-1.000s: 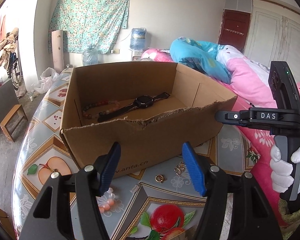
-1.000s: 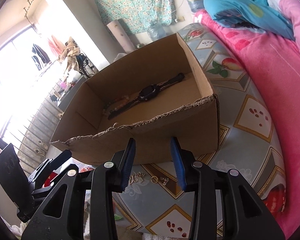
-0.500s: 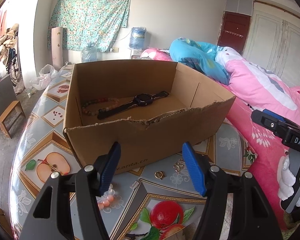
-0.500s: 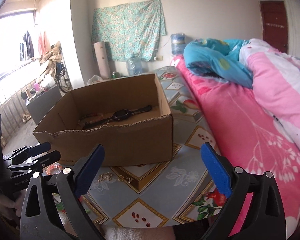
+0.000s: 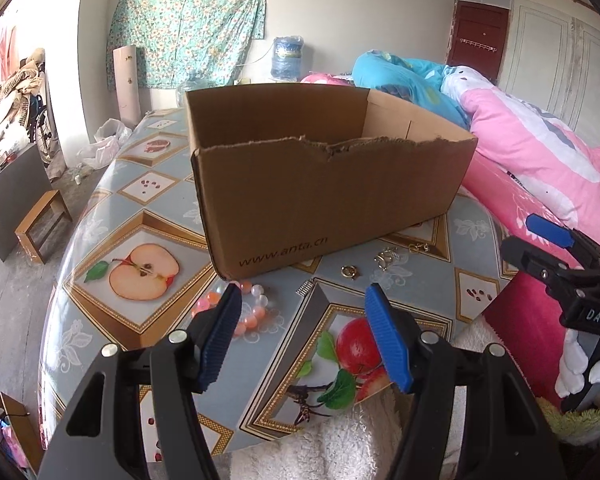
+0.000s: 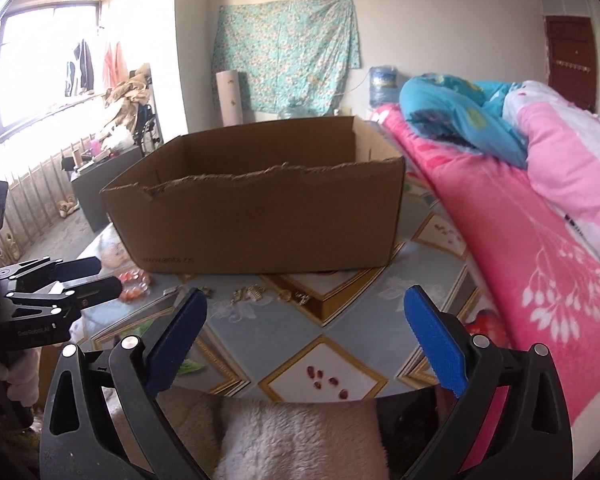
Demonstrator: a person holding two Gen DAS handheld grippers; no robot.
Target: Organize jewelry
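Observation:
A brown cardboard box [image 5: 320,200] [image 6: 260,216] stands on the fruit-patterned table [image 5: 112,208]; its inside is hidden by the near wall. In front of it lie a pink and orange bead bracelet [image 5: 256,312] [image 6: 134,282], a gold ring [image 5: 348,271], and small metal earrings [image 5: 386,258] [image 6: 252,292]. My left gripper [image 5: 303,300] is open above the table just short of the bracelet and ring, with nothing between its fingers. My right gripper [image 6: 306,300] is open wide over the table's front part, empty, and shows at the right edge of the left wrist view [image 5: 556,240].
A bed with a pink quilt [image 6: 540,220] and a blue one [image 5: 400,76] runs along the table's right side. Fluffy white cloth [image 5: 332,444] lies at the table's near edge. A small wooden stool [image 5: 40,224] and clutter stand on the floor to the left.
Both grippers drew back and sank, so the watch and beads inside the box dropped out of sight. The right gripper's jaws spread from narrow to wide and it rolled level.

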